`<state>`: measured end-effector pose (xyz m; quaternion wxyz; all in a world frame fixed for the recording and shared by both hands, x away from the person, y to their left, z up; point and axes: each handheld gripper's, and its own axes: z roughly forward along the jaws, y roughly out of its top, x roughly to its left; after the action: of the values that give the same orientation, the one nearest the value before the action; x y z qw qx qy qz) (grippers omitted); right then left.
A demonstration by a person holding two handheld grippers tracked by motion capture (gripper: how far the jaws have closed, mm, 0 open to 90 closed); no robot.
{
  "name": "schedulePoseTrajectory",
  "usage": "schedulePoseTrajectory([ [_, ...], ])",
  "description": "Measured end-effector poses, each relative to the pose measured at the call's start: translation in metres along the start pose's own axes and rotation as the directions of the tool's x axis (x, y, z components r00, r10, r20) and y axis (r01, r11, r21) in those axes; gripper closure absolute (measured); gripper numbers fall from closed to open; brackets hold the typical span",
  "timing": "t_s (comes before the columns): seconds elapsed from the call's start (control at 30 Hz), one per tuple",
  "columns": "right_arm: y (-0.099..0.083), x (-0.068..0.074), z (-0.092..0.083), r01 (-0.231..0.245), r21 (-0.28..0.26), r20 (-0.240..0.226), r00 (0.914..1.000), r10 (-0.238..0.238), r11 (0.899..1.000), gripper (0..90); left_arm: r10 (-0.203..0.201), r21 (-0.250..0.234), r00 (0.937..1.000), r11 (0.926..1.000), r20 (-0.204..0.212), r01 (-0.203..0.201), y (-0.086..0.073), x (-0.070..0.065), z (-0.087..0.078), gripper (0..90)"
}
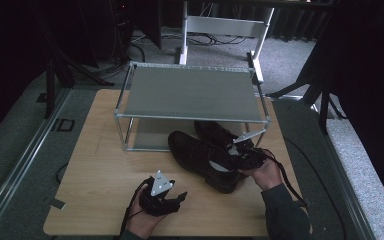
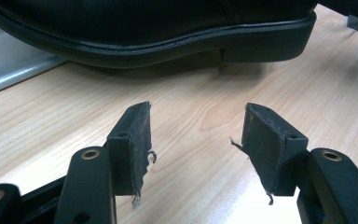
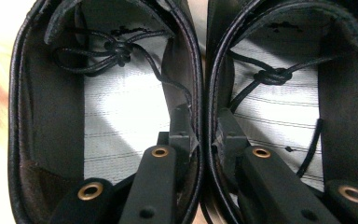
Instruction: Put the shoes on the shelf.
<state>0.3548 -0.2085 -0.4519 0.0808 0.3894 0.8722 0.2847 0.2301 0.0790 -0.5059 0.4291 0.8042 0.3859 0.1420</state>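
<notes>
The right gripper (image 3: 200,128) is pinching the two shoes (image 1: 207,157) together by their inner walls, just in front of the rack (image 1: 190,95) on the table (image 1: 105,165). The left gripper (image 2: 196,135), jaws spread and empty, is resting beside the shoes.

Light wood-grain tabletop (image 1: 105,165), centre frame. Grey carpet floor (image 1: 25,130), left & right edges. White metal desk frame (image 1: 225,25) w/ cables, top centre. Dark curtains, upper corners. Dim light.

Two shoes (image 1: 207,157) sat side by side on table (image 1: 100,165), just in front of rack (image 1: 190,95); left gripper (image 1: 172,202) nearer than shoes.
</notes>
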Motion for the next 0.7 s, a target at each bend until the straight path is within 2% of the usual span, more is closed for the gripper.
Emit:
schedulePoseTrajectory([
  [0.1,0.003,0.001,0.003,-0.010,-0.009,-0.001,0.9999,0.010,1.000,80.4,-0.004,-0.003,1.0000,1.0000,-0.009,0.004,0.002,0.002,0.002,42.9],
  [0.23,0.009,0.003,0.007,-0.019,-0.013,0.026,0.9995,0.019,1.000,80.3,-0.006,-0.009,0.9997,0.9999,-0.023,0.005,0.007,0.006,0.003,43.2],
  [0.43,0.013,0.002,0.012,-0.041,-0.022,0.028,0.9987,0.042,0.999,80.4,-0.002,-0.017,0.9989,0.9999,-0.047,0.001,0.014,0.012,0.007,44.5],
  [0.6,0.016,0.001,0.015,-0.066,-0.032,0.029,0.9973,0.067,0.997,80.4,-0.008,-0.020,0.9957,0.9998,-0.093,0.006,0.021,0.019,0.015,49.0],
  [0.7,0.018,0.001,0.018,-0.073,-0.039,0.039,0.9964,0.075,0.997,80.4,-0.010,-0.020,0.9919,0.9998,-0.126,0.008,0.029,0.023,0.022,56.6],
])
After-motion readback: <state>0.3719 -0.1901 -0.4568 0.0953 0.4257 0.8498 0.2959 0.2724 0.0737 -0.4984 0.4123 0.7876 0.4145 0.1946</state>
